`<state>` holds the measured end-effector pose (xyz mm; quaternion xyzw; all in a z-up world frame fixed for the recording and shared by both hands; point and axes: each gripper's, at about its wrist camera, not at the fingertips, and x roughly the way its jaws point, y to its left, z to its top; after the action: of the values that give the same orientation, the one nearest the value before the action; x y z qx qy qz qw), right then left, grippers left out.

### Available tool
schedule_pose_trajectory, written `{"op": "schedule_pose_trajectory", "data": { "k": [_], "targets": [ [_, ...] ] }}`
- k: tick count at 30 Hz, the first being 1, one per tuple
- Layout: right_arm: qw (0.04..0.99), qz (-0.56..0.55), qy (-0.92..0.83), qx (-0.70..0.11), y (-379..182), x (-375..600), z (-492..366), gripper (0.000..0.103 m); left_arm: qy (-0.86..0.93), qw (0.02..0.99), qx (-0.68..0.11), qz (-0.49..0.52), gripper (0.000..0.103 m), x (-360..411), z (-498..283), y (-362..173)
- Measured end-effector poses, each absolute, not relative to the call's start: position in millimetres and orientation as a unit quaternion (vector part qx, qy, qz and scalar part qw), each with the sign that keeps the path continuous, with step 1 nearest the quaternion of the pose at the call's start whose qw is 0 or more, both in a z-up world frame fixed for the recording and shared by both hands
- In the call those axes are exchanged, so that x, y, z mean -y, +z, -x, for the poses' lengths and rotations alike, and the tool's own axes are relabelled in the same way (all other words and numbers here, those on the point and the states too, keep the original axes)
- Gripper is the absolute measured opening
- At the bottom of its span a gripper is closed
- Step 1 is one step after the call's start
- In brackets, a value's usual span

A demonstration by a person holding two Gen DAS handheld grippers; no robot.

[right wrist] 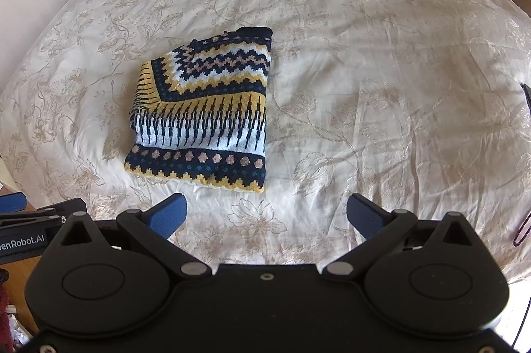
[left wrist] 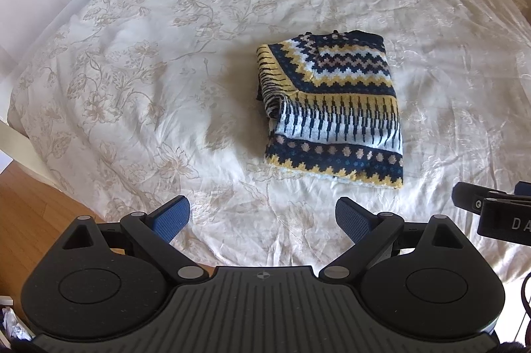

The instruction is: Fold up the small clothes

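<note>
Sweater point(left wrist: 332, 110) is seen folded into a compact rectangle, right of centre on bedspread point(left wrist: 149, 70). Left gripper point(left wrist: 262, 220) and right gripper point(right wrist: 265, 215), fingers spread and empty, are held back at lower frame, fold judged finished.

Left gripper point(right wrist: 13, 221) body: partial print "enRobot.AI". Right gripper point(left wrist: 497, 210) body: partial print "DA".
</note>
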<state>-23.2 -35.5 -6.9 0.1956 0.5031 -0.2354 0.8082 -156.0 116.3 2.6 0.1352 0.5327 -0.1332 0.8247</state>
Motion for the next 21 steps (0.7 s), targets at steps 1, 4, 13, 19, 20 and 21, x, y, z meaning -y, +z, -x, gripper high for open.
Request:
{"op": "schedule_pose_trajectory", "data": {
  "k": [1, 4, 13, 19, 20, 21],
  "targets": [
    [0.807, -0.195, -0.236, -0.504, -7.2, 35.7, 22.3, 0.102, -0.133, 0.824, -0.534, -0.135, 0.096, -116.2, 155.3, 2.0],
    [0.805, -0.193, -0.239, -0.508, -8.7, 36.2, 20.3, 0.102, -0.133, 0.823, -0.536, -0.137, 0.096, -116.2, 153.5, 0.2],
    [0.792, -0.190, -0.246, -0.525, -17.8, 35.9, 14.0, 0.102, -0.137, 0.815, -0.545, -0.142, 0.096, -115.8, 149.3, -7.5],
    [0.788, -0.191, -0.247, -0.531, -20.3, 36.4, 8.7, 0.102, -0.136, 0.812, -0.550, -0.140, 0.096, -118.2, 142.2, -10.5],
    [0.788, -0.191, -0.247, -0.531, -20.5, 36.7, 7.5, 0.102, -0.136, 0.811, -0.551, -0.140, 0.096, -118.8, 140.5, -10.9],
    [0.787, -0.191, -0.247, -0.531, -20.7, 37.1, 5.9, 0.102, -0.136, 0.811, -0.552, -0.139, 0.096, -119.4, 138.8, -11.1]
  ]
}}
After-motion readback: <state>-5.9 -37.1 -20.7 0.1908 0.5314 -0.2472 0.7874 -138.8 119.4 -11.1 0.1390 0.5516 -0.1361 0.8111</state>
